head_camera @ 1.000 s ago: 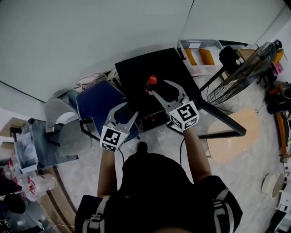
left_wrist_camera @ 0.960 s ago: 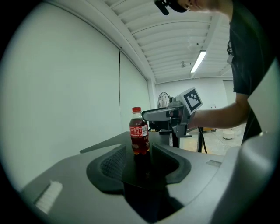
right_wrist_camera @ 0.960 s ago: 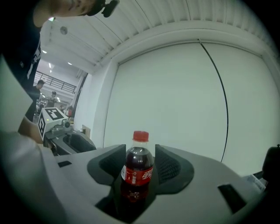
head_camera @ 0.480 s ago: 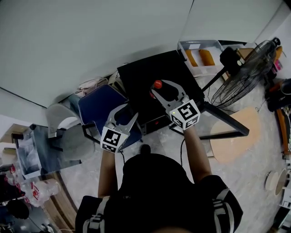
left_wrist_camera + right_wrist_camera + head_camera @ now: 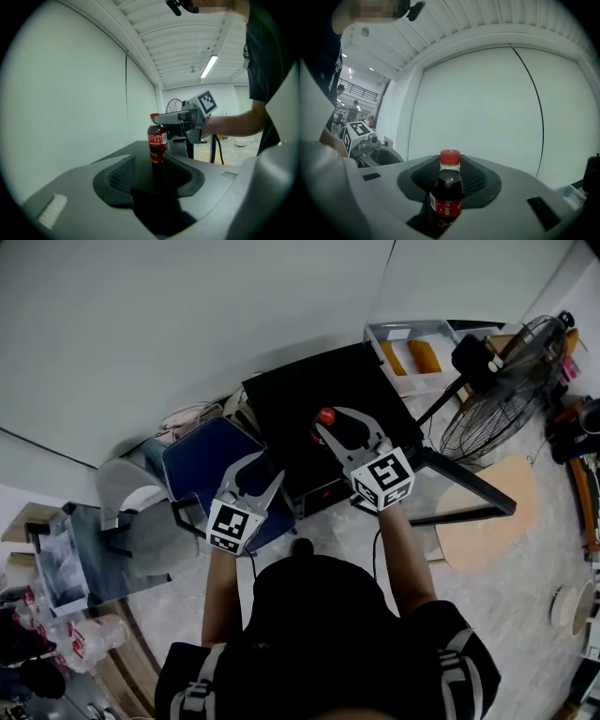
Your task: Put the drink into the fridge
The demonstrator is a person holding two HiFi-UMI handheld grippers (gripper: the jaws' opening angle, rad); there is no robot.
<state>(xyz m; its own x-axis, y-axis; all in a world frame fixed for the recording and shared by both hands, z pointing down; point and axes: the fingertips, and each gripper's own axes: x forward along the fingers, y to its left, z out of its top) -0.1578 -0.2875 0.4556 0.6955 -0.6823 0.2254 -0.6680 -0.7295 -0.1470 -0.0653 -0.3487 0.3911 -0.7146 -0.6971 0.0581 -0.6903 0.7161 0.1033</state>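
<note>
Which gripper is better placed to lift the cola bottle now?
Right: the right gripper has the red-capped plastic cola bottle between its jaws, which have just been closing; the left gripper stands open, empty, apart.

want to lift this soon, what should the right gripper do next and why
Probably finish closing before lifting: the right gripper has the bottle between its jaws, which have just been closing, but a firm squeeze isn't clear yet.

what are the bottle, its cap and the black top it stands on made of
Bottle: probably clear glossy plastic; dark drink shows through. Cap: opaque red plastic, by its look. Black top: smooth gloss finish that mirrors the bottle; plastic, glass or painted metal, cannot tell.
</note>
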